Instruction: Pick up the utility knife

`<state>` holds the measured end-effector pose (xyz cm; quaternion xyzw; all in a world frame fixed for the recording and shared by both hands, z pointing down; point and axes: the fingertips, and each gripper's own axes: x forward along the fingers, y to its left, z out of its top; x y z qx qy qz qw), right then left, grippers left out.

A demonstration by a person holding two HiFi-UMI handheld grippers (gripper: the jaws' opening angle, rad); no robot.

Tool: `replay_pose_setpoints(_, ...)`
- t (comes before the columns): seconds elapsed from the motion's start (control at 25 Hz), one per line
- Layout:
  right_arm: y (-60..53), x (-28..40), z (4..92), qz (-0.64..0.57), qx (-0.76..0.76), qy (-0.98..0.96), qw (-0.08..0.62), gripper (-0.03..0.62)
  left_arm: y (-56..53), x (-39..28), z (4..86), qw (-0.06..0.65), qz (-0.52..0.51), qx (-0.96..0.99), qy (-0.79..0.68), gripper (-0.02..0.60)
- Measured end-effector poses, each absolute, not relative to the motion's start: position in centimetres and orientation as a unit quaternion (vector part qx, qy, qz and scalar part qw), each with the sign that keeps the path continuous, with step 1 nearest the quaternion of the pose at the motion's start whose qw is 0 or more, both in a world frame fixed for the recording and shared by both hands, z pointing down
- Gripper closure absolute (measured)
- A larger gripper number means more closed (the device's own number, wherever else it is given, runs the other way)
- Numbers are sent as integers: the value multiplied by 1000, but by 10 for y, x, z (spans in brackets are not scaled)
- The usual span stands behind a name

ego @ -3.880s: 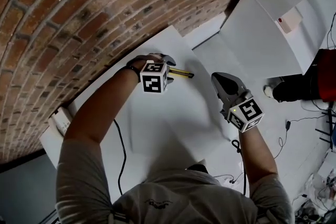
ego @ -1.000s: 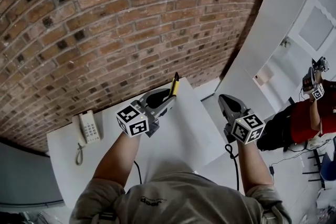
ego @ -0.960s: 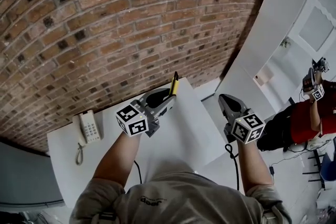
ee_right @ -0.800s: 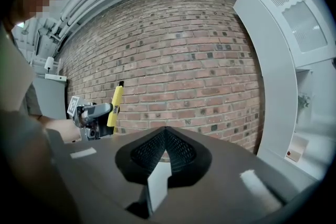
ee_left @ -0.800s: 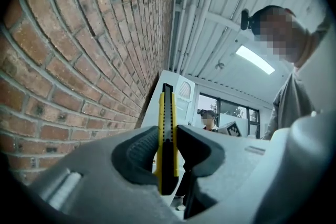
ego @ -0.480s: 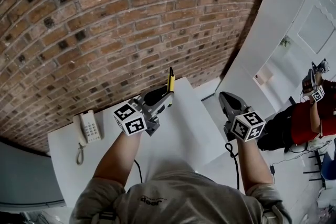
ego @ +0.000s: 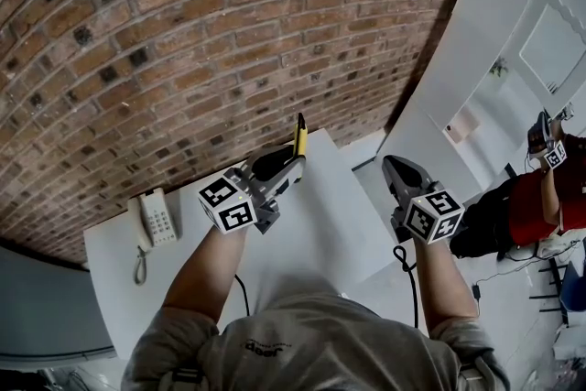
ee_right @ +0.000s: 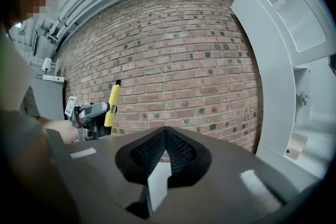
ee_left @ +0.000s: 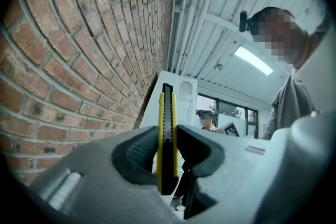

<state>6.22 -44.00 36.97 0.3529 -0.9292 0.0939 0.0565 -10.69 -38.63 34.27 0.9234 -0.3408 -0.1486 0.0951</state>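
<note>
- Above the counter (ego: 334, 238), the left tool (ego: 291, 168) pinches the knife (ego: 298, 135) by its lower part, holding it upright and off the surface.
- Beside it, the right tool (ego: 396, 171) has its jaws pressed together, with nothing between them.
- Behind both stands a brick wall (ego: 183, 32).

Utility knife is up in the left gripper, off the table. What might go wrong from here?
1. The left gripper clamps the utility knife low down, with much of its length standing above the pads. It may pivot or slip and fall to the table.
2. Its tip points up, seemingly close to the brick wall. A push forward might knock it loose.
</note>
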Motion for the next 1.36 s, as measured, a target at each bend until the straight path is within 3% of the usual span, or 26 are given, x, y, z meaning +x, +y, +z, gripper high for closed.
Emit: replay_pose_setpoints(1.36, -436, 59, 368, 73, 348, -932, 70, 586, -385, -106, 336, 88, -155, 925, -336, 465)
